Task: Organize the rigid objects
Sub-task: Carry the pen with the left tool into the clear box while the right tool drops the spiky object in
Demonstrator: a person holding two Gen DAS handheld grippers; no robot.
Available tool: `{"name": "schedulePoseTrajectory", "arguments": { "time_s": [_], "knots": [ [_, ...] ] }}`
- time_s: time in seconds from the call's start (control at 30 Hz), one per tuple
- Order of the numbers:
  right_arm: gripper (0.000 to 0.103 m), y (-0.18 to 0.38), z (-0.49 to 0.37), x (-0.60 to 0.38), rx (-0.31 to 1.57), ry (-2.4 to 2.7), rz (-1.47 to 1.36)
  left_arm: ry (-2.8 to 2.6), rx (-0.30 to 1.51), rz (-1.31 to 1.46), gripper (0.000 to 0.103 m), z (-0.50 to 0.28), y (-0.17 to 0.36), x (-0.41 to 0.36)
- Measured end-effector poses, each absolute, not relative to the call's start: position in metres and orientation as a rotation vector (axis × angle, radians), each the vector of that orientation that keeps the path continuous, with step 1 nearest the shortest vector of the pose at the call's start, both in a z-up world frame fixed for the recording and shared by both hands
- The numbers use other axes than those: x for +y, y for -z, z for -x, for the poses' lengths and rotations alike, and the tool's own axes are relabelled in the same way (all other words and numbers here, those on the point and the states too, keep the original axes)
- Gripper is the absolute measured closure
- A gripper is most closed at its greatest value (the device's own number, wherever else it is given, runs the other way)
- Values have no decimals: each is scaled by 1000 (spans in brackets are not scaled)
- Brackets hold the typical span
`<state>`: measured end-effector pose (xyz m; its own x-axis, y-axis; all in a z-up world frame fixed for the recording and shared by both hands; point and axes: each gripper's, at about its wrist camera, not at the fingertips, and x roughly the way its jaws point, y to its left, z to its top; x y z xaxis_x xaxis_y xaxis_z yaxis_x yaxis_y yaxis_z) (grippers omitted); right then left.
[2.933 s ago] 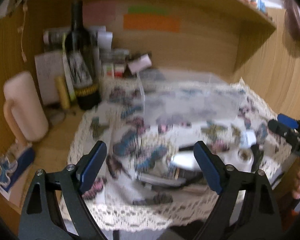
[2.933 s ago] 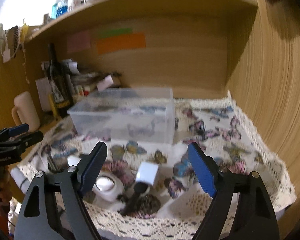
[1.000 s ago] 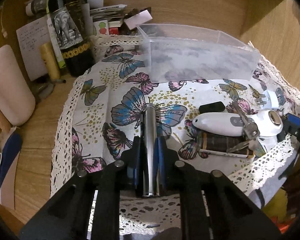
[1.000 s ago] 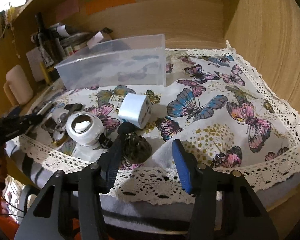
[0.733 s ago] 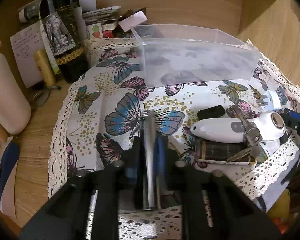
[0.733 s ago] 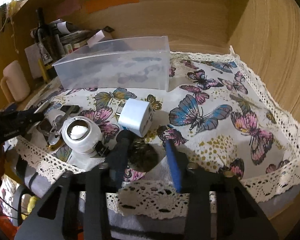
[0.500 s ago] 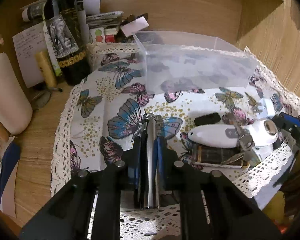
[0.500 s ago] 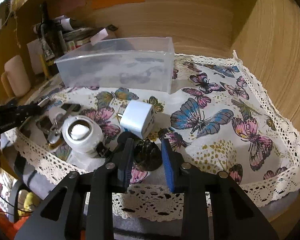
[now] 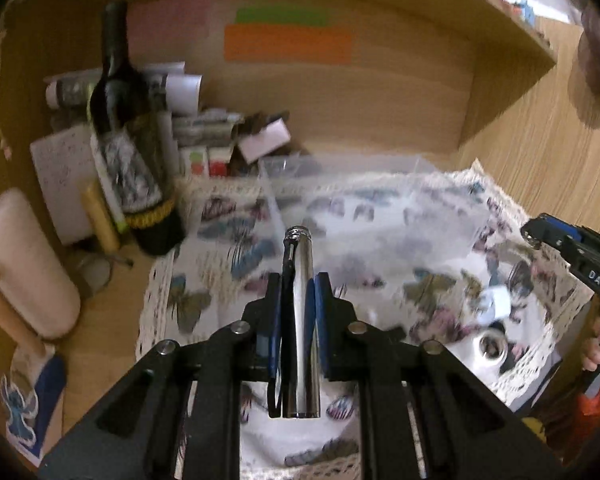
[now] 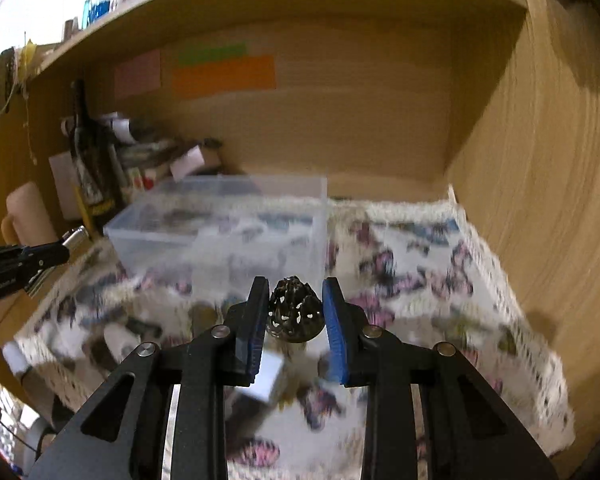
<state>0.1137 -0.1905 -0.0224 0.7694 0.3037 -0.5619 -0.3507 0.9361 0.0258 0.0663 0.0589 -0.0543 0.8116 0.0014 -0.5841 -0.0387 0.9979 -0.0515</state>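
Note:
My left gripper is shut on a shiny metal cylinder and holds it above the butterfly cloth, pointing toward the clear plastic bin. My right gripper is shut on a dark perforated metal dome, lifted above the cloth in front of the bin. The left gripper with the cylinder shows at the left of the right wrist view. The right gripper shows at the right of the left wrist view.
A wine bottle, papers and small boxes stand at the back left. A cream mug stands on the left. A white adapter, a white round device and other small items lie on the cloth near its front edge. Wooden walls enclose the back and right.
Both grippers closed on their objects and lifted them off the cloth. Both views now tilt up and look toward the bin.

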Motion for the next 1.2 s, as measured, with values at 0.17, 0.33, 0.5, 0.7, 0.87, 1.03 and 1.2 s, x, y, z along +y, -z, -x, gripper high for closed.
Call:
{"name": "schedulePoseTrajectory", "arguments": {
  "time_s": [0.17, 0.33, 0.5, 0.7, 0.87, 1.03, 1.2],
  "knots": [
    [78, -1, -133, -180, 533, -380, 76, 6, 583, 66, 88, -86, 33, 57],
    [78, -17, -159, -165, 512, -410, 79, 26, 588, 90, 88, -111, 24, 59],
    [78, -17, -188, -150, 531, -427, 91, 37, 628, 97, 88, -144, 26, 59],
    [78, 4, -223, -129, 611, -442, 125, 78, 708, 92, 88, -179, 42, 52],
    [78, 31, -248, -111, 702, -445, 172, 98, 790, 66, 88, -205, 63, 43],
    [78, 56, -262, -106, 782, -455, 189, 114, 833, 50, 88, -220, 76, 38],
    [78, 71, -267, -99, 832, -466, 222, 125, 859, 29, 92, -232, 84, 30]
  ]
}}
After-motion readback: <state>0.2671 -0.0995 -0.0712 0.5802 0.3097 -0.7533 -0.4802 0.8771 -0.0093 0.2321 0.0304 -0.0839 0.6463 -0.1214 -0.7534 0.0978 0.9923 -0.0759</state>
